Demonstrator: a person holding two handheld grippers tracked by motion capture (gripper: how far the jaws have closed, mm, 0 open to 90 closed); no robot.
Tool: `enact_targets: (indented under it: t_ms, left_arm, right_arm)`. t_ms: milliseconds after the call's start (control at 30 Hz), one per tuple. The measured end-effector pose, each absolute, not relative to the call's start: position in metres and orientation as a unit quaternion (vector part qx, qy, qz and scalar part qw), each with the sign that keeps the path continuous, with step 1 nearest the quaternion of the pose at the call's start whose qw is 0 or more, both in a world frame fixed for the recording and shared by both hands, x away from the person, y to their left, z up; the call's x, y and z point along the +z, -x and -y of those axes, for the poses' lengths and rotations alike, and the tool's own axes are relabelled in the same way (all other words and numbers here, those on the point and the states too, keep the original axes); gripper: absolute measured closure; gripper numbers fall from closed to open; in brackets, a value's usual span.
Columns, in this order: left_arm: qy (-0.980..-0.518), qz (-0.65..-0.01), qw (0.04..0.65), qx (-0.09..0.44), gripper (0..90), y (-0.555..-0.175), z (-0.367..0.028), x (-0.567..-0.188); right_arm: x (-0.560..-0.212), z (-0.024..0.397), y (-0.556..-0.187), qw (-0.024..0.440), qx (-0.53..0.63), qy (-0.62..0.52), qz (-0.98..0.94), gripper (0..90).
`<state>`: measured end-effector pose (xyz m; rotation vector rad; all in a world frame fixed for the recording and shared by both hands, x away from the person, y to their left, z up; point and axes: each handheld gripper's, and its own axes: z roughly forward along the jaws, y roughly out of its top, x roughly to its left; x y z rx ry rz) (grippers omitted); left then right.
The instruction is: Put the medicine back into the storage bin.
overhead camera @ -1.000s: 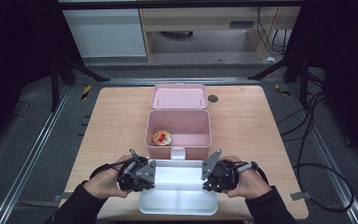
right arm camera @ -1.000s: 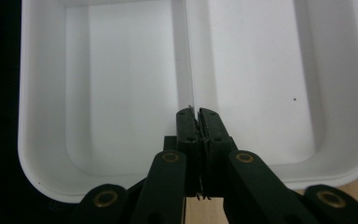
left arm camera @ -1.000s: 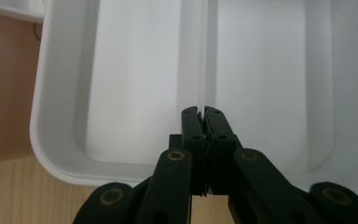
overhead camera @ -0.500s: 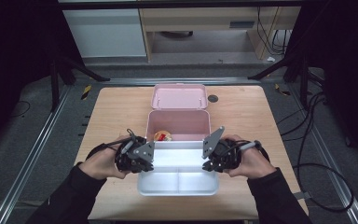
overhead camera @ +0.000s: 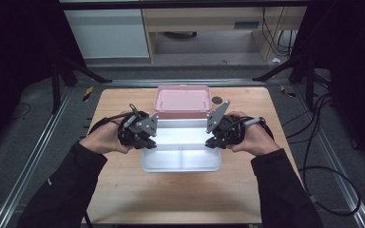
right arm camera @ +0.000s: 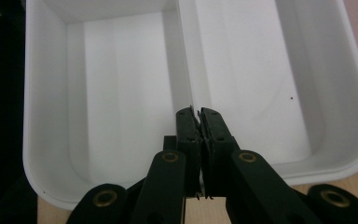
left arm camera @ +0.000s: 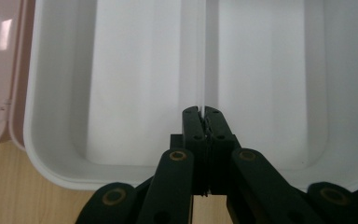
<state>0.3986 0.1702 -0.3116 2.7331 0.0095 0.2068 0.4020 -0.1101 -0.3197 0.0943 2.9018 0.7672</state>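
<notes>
jaws of both grippers pinched on white tray point(overhead camera: 180, 159) divider, pink box point(overhead camera: 183, 100) apparently mostly hidden

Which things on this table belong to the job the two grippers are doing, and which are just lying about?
In use:
white divided tray, gripped at its centre divider
left gripper
right gripper
pink box, just beyond the tray

Lying about:
small dark round object on the table by the pink box

Beyond the grippers, a wooden table point(overhead camera: 123, 199) on grey floor point(overhead camera: 28, 152); farther ahead, a pale cabinet point(overhead camera: 109, 33), wooden shelf point(overhead camera: 204, 21), dark surroundings, cables point(overhead camera: 323, 137) right.
</notes>
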Motion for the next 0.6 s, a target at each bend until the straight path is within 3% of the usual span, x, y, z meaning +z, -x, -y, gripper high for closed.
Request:
enact_targets:
  t_ms: [600]
  left_arm:
    - [-0.977,-0.016,0.194,0.089,88.7,-0.451,-0.172,-0.307]
  right_arm:
    - [-0.316,0.106,-0.453,0.088,0.255,-0.042,-0.962,86.2]
